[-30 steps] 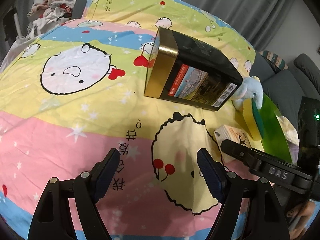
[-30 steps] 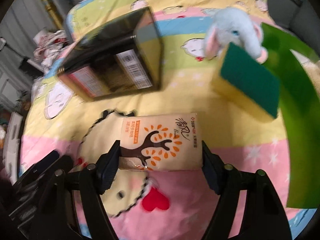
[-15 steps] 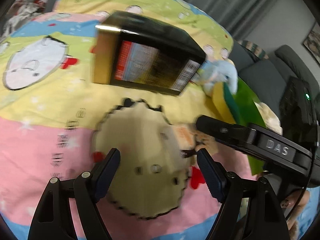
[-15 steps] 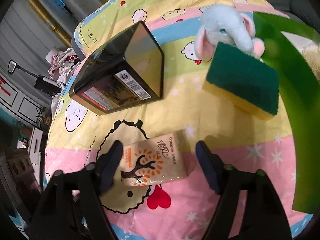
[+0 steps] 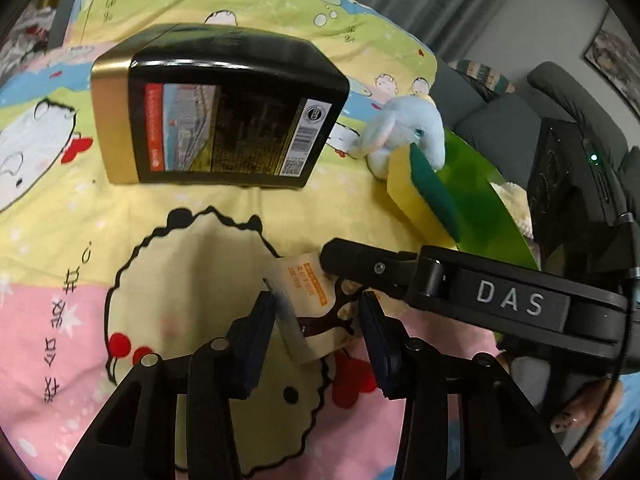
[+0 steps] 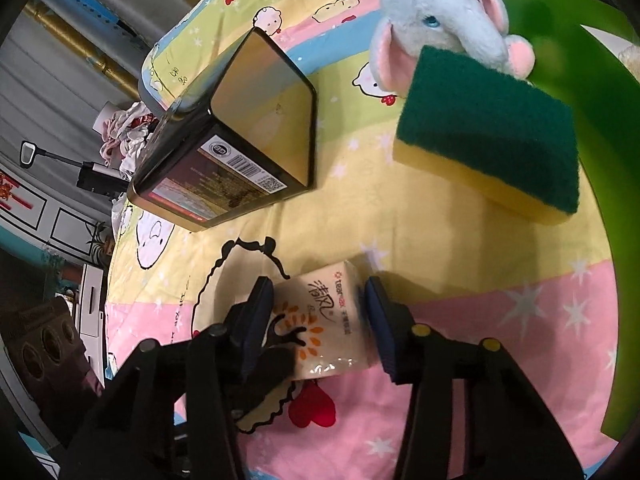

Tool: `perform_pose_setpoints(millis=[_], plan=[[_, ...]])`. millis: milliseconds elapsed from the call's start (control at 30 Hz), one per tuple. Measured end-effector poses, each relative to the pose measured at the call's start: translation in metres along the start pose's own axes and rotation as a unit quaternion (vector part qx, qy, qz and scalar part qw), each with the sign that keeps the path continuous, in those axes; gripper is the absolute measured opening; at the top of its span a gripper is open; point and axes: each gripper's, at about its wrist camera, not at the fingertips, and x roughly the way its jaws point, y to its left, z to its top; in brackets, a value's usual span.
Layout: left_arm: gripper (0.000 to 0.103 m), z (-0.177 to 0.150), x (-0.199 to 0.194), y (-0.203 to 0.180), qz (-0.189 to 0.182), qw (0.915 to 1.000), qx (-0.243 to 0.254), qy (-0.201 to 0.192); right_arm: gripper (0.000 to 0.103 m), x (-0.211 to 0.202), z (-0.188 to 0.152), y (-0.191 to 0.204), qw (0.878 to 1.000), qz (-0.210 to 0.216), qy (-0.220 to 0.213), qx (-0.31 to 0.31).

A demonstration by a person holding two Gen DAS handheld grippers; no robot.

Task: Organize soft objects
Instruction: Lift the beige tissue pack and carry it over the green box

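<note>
While both claws close around the tissue pack (image 5: pixel 308 312), it lies low-centre in each view on the cartoon bedspread (image 5: pixel 120 208). Left claw (image 5: pixel 318 320): pads at the pack's flanks, contact likely but hard to confirm. Right claw (image 6: pixel 320 312): pack between the pads, small gap at right. Squeeze gently and evenly; lift level. Tin box (image 6: pixel 240 136), sponge (image 6: pixel 492 136), plush elephant (image 6: pixel 444 24) sit above.

Two close, downward wrist views, both on the tissue pack (image 5: pixel 306 312) (image 6: pixel 320 316).
</note>
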Motion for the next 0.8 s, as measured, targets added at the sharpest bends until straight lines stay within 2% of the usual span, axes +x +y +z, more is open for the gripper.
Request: perform_pose_setpoints(millis=[133,267,433,567,800], plan=[[0.044,0.006,-0.005,-0.008,-0.016,0.9998,-0.005,-0.006,0.046,-0.014,0.001,-0.007,1.0,0.006,-0.011,0.01],[0.044,0.015,-0.022,-0.043,-0.037,0.9971,0.044,-0.049,0.046,-0.059,0.004,-0.01,0.997,0.003,-0.076,0.011],[0.044,0.028,-0.022,-0.086,-0.084,0.9899,0.091,-0.068,0.047,-0.118,0.002,-0.028,0.985,-0.027,-0.163,0.039],[0.044,0.038,-0.009,-0.127,-0.132,0.9812,0.129,-0.057,0.048,-0.153,-0.003,-0.054,0.973,-0.05,-0.213,0.074],[0.044,0.041,0.017,-0.177,-0.171,0.9689,0.178,-0.02,0.048,-0.187,-0.014,-0.094,0.952,-0.078,-0.257,0.146]])
